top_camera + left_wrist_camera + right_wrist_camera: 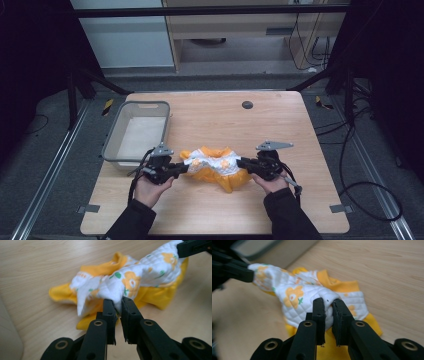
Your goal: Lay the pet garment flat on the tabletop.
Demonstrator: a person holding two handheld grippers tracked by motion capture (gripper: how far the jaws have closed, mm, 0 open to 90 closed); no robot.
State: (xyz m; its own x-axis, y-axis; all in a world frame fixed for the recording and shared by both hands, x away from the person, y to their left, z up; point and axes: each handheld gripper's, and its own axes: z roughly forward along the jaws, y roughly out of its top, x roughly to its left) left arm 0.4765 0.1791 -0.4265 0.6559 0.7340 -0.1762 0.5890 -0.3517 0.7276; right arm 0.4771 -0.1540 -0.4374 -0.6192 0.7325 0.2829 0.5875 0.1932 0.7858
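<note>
From the high view, the garment (215, 167) is stretched between the left gripper (181, 169) and the right gripper (243, 164), partly lifted. Left gripper view: jaws clamp quilted cloth just ahead. Right gripper view: same pinch. I'd say grabbing's done; spreading or folding is left.

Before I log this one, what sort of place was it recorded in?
Most likely a lab or recording rig, not a home. A bare wooden table stands inside a dark metal frame, cables lie loose on the grey floor, and a grey basket and a yellow flowered garment sit on the tabletop.
</note>
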